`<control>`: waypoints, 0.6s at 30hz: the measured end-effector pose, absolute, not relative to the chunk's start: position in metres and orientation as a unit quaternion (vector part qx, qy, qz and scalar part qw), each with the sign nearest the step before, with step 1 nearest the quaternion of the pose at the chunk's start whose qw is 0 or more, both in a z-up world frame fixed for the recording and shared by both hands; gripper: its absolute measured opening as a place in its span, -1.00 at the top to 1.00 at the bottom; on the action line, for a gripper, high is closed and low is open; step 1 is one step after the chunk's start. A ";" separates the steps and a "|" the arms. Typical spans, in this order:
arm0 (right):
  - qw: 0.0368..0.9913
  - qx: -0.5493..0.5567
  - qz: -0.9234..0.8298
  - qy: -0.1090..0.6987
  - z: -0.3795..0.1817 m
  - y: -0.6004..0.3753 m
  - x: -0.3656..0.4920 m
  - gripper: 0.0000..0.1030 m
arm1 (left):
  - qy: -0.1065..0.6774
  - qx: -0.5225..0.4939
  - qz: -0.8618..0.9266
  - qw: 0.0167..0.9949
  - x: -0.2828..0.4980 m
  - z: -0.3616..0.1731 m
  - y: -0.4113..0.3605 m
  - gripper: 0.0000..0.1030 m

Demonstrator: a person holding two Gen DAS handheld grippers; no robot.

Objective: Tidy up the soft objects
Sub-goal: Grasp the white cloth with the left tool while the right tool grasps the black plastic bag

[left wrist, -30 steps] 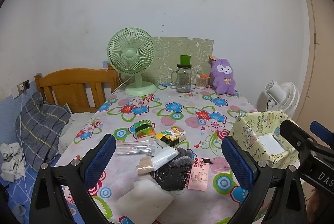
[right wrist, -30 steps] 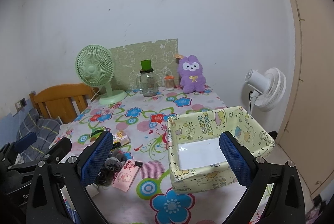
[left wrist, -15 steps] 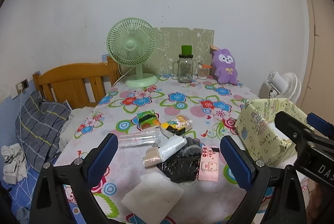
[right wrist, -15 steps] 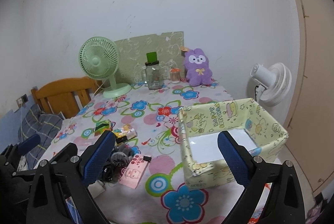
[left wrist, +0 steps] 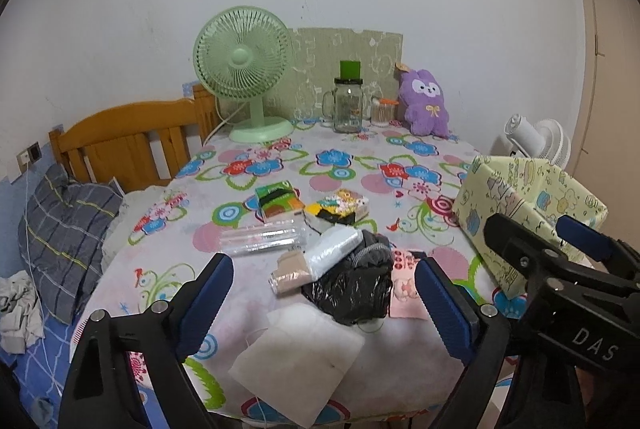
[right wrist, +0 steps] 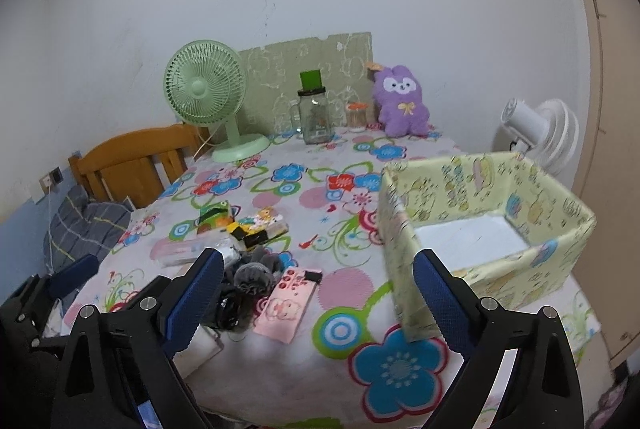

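Both grippers hover above the near edge of the counter, tilted slightly down toward it. The left gripper has its jaws spread wide with nothing between them, and they frame a heap of soft things on the flowered cloth. The right gripper is likewise spread and holding nothing, with its right finger in front of the near wall of the yellow box.

The heap lies near the counter's near left: a black bag with a grey sock on it, a white pack leaning across them, a pink packet to the right, and a white pad at the near edge. A clear tube lies just left of the heap.

Farther off stand a green fan, a glass jar and a purple plush toy against the far wall. The yellow box sits at the right, well apart from the heap.
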State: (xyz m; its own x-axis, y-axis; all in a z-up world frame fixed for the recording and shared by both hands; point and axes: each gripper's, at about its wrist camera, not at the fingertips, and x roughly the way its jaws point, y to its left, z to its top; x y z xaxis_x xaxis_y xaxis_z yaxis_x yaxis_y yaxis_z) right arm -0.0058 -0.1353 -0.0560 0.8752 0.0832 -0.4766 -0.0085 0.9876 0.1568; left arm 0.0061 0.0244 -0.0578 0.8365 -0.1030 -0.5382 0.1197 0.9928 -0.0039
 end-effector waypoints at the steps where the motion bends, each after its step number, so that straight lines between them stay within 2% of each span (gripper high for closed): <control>1: 0.965 0.076 0.024 0.250 -0.058 -0.134 -0.005 -0.88 | 0.282 0.015 -0.059 0.957 0.007 -0.060 0.025 -0.80; 18: 0.956 0.062 0.030 0.284 -0.095 -0.104 0.013 -0.86 | 0.337 0.022 -0.052 0.940 0.025 -0.110 0.038 -0.79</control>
State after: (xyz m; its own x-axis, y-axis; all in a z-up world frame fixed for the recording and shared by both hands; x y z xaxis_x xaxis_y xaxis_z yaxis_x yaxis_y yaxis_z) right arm 0.0133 -0.1041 -0.0950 0.8374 0.0925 -0.5387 -0.0219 0.9905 0.1361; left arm 0.0248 0.0378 -0.1101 0.7668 -0.0831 -0.6365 0.1128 0.9936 0.0061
